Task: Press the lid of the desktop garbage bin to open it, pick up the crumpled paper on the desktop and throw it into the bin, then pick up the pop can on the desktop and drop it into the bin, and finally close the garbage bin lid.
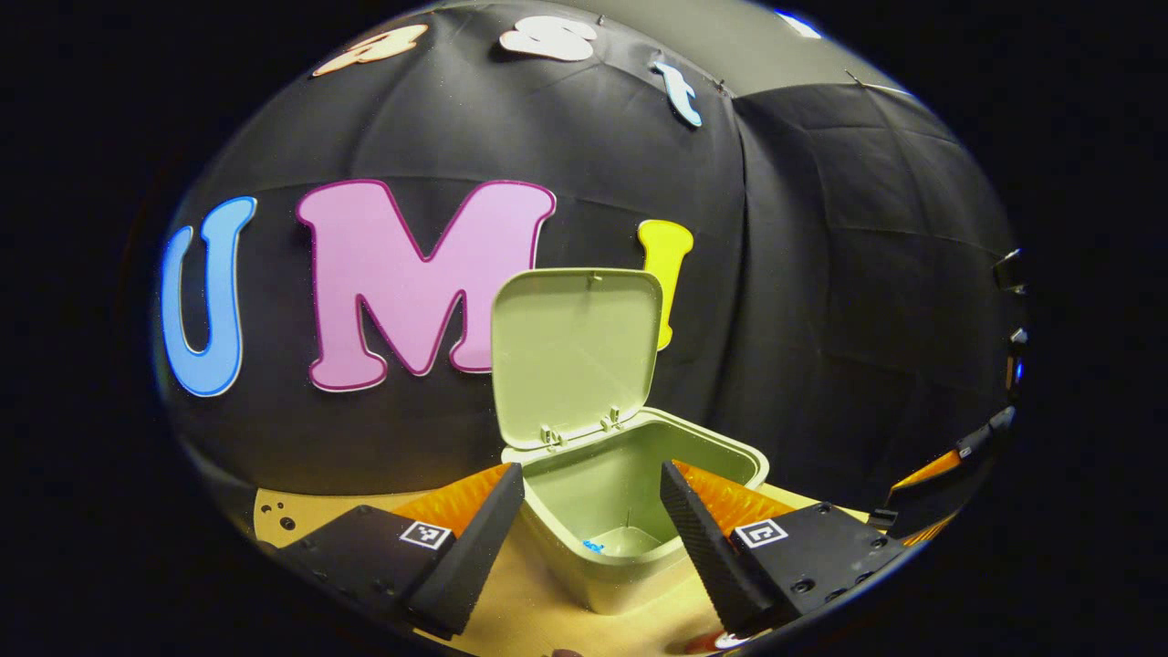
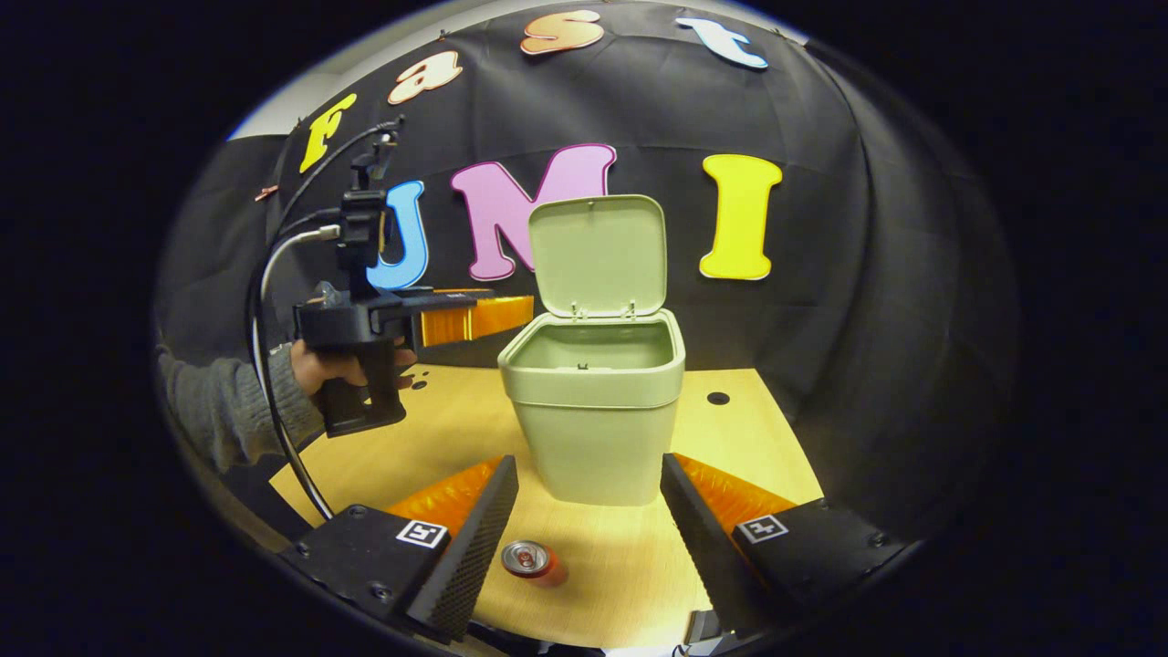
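Observation:
The pale green bin (image 2: pixel 593 438) stands on the wooden table with its lid (image 2: pixel 599 255) tipped up and open. Down in the bin (image 1: pixel 630 493) a small blue scrap (image 1: pixel 594 547) lies on the bottom; I cannot tell what it is. My left gripper (image 1: pixel 591 467) is open and empty, hovering just in front of the bin's rim; a hand holds the left gripper (image 2: pixel 525 315) level with the rim on the bin's left. A red pop can (image 2: pixel 534 559) sits on the table in front of the bin, between the fingers of my open, empty right gripper (image 2: pixel 589 461).
The wooden table (image 2: pixel 757 456) has bare room to the right of the bin and a small hole (image 2: pixel 718 398) near its back edge. A grey sleeve (image 2: pixel 219 411) and a cable (image 2: pixel 274 383) reach in from the left. The other gripper (image 1: pixel 940 474) shows at the right edge.

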A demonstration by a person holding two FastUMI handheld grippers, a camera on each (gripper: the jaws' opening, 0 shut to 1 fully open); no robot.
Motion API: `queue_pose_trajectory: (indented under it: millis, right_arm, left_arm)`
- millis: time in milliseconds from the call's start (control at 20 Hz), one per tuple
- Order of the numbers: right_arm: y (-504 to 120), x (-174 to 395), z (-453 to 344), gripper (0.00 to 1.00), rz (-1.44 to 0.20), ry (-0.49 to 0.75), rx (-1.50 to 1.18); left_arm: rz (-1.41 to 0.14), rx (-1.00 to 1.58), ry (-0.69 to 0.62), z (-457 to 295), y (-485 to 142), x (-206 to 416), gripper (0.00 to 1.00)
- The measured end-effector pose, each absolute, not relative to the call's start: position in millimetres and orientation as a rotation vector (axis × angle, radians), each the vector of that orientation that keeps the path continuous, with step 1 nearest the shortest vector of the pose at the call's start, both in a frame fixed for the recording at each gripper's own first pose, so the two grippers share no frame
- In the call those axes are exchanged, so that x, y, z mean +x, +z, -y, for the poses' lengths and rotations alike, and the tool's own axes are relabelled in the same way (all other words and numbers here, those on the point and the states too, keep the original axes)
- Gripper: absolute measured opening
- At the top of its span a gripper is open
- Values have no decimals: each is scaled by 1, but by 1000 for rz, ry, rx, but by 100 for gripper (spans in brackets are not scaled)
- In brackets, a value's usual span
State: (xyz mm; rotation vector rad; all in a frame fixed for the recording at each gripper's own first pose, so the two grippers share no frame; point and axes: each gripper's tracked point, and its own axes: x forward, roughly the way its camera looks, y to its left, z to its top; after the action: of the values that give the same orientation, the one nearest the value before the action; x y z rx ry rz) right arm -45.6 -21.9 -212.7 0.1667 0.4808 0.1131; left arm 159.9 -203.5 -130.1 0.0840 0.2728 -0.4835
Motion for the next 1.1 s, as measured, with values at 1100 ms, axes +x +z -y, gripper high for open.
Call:
queue_pose_trajectory:
  millis: [1100]
  right_arm:
    - [-333,-69,-60,99,-750,385,72]
  left_arm:
    - [-391,-10,-137,48,-162,29,97]
